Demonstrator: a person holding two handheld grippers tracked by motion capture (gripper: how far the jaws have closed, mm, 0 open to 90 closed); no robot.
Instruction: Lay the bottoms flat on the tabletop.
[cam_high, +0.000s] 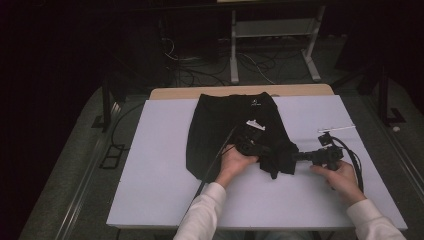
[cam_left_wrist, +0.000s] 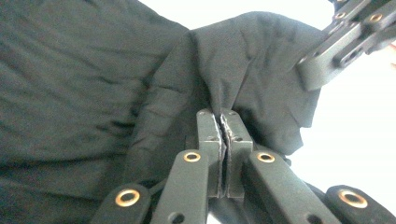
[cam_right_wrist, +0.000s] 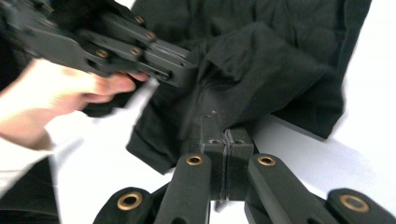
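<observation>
**Status: both grippers clamped on the black garment**

I see the black garment (cam_high: 225, 125) lying on the white table (cam_high: 155, 175), its waistband toward the far edge and a white tag (cam_high: 255, 124) resting on the cloth. Its near right corner is bunched up and lifted off the surface.

Left gripper (cam_left_wrist: 222, 122): in the left gripper view, my jaws are pressed together with a fold of the garment pinched between the pads. The cloth rises from the pinch point in a ridge.

Right gripper (cam_right_wrist: 226, 135): in the right gripper view, the jaws are likewise closed on an edge of the garment, which drapes away above them. The left hand (cam_right_wrist: 56, 100) and its gripper sit just beyond, touching the same bunched area.

In the high view, the two grippers hold the bunched corner from opposite sides, left hand (cam_high: 235, 162) near the table centre, right hand (cam_high: 342, 175) toward the right edge. Cables (cam_high: 352, 155) trail from the right gripper.
</observation>
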